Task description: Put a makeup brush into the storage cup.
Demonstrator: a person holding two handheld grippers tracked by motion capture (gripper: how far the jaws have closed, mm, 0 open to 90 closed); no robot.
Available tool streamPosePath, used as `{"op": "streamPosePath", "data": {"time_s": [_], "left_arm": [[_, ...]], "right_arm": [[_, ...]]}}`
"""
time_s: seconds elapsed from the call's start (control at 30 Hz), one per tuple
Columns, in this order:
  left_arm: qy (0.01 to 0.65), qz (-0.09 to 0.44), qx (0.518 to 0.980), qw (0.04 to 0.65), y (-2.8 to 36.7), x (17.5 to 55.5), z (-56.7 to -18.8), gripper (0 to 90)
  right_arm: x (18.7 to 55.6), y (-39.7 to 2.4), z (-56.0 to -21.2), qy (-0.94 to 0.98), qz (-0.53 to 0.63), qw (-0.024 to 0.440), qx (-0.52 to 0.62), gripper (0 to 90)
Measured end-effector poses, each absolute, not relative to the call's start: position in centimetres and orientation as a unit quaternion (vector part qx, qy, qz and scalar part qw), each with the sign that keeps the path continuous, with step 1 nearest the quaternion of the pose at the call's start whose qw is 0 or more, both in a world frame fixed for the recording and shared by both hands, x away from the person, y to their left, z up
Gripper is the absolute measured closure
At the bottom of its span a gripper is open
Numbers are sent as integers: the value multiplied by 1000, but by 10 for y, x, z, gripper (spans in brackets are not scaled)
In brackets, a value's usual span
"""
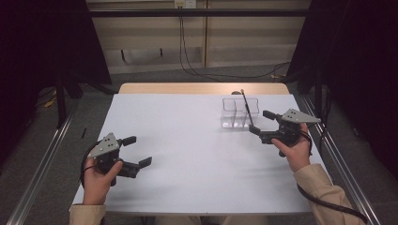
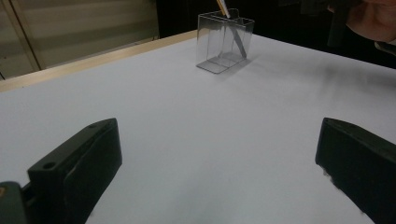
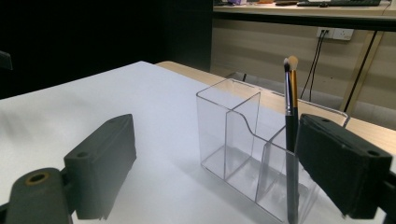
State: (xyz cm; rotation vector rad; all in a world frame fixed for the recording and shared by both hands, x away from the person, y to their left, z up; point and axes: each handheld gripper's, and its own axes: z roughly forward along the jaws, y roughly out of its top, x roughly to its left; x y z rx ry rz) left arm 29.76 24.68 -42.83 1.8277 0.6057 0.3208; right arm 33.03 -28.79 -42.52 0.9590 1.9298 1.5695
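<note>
Black and blocky, my left tongs (image 1: 137,151) hang spread over bare white desk (image 1: 187,154) at the near left corner, pinching nothing; the left gripper view shows both pads wide apart with smooth matte desk between them. My right tongs (image 1: 261,122) sit farther out on the right, also spread and empty, pointing at the clear organiser (image 1: 240,112) just beside them.

From above, that organiser reads as one small glassy box near the far right of the desk. The right gripper view gives me more: hard transparent plastic, thin straight walls, a curved cut in one divider, and I count three compartments (image 3: 243,140). One slim brush (image 3: 290,135) stands tilted in the compartment nearest my right pad, with a dark handle, a gold-coloured band and a pale soft tip. I cannot tell whether a second tip beside it belongs to another brush.

The left gripper view catches the organiser (image 2: 224,42) far off.
</note>
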Motion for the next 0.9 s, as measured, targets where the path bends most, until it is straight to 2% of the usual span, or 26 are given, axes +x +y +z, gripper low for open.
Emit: {"op": "streamPosePath", "data": {"time_s": [0.9], "left_arm": [[259,136,775,560,249,297,-428,4]], "right_arm": [[304,-299,-434,714,566,227,344,118]]}}
